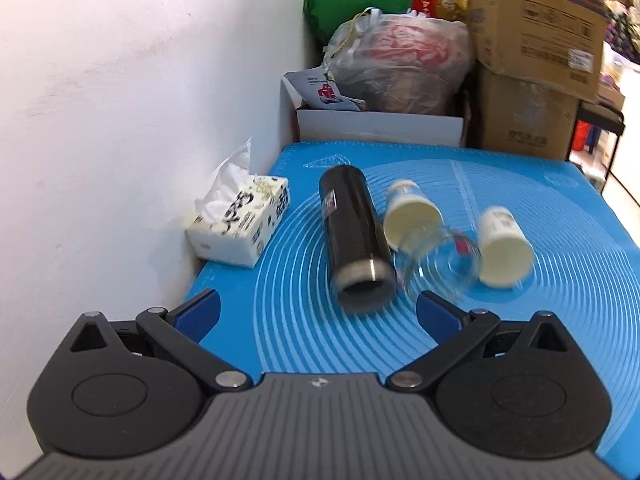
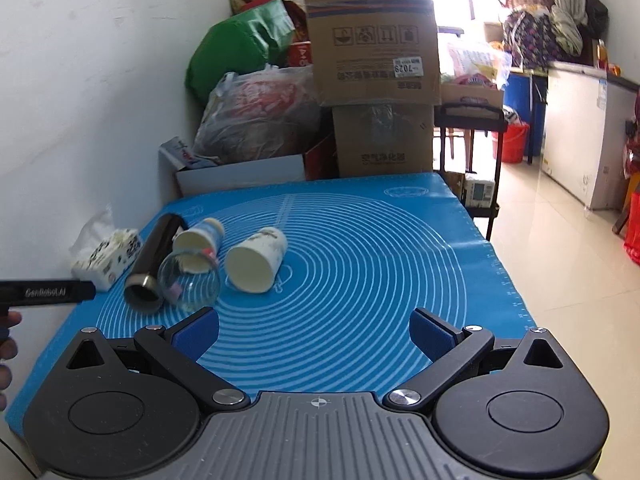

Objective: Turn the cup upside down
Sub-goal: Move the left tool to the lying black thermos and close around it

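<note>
Left gripper (image 1: 318,312) is spread wide, nothing between its blue pads (image 1: 200,314), hovering low over the blue mat (image 1: 540,340). Right gripper (image 2: 316,328) is the same deal — fingers far apart, empty, sitting further back over the near edge of the mat. From the right wrist view you can see the left gripper's black body poking in at the left edge, with part of the person's hand (image 2: 6,356) cut off by the frame.

All the cups are lying on their sides in a cluster toward the wall side of the mat. The black tumbler (image 1: 354,236) is closest to the left gripper, long axis running roughly away from the camera, open mouth pointing back at the gripper. Just right of it is a paper cup (image 1: 412,210), mouth also facing the camera. In front of that is a clear glass (image 1: 432,256) — really hard to make out in the left view, it's blurred and see-through; the right view shows it better, touching or nearly touching the tumbler, mouth toward the camera. A second paper cup (image 1: 504,244) lies off to the right, a little apart, mouth toward the near side too.

Tissue pack (image 1: 240,220) sits against the wall (image 1: 120,100) off the mat's left edge. Beyond the mat: cardboard boxes (image 1: 536,40) and a plastic bag (image 1: 400,60).
</note>
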The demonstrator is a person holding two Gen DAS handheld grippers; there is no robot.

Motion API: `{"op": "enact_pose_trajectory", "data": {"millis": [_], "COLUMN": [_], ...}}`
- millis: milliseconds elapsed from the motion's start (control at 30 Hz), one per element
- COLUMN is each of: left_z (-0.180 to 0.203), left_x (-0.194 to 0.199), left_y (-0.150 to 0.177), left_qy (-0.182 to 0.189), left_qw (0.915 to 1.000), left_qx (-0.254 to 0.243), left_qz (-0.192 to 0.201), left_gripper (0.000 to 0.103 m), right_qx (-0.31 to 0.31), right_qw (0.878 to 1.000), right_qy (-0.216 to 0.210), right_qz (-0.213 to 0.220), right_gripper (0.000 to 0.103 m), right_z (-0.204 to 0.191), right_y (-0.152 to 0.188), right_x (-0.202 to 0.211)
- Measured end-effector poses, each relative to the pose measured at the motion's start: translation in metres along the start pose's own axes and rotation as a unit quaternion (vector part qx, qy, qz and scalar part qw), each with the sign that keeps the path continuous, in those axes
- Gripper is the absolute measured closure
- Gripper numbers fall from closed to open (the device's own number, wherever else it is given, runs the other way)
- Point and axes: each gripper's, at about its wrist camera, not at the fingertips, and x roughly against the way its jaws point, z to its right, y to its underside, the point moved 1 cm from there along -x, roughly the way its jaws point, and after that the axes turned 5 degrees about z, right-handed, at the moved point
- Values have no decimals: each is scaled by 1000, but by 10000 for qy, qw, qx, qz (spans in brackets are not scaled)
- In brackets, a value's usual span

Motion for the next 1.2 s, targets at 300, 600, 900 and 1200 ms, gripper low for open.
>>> {"op": "enact_pose_trajectory", "data": {"millis": [300,600,900,1200], "left_z": [-2,17,9,6], "left_x": [-92,-154,-183,-188], "left_y": [-26,-36,-35,-37], "left_qy": [-59,25,255,753], "left_qw": [9991,9959,9888,9797], "left_qx": [301,143,401,694], "left_qz": [-309,-896,-1413,-1722], "left_gripper": [0,0,6,35], "right_qx": [-84,47,65,172], "right_qw": [9998,9993,9990,9990], "right_qy": [77,25,-22,-17], "right_qz": [-183,-378,-442,-422], "right_gripper": [0,0,0,0], "right_z": [13,16,14,10], "right_y": [-17,-17,-13,-13], "right_x": [-55,-97,-102,-98]}}
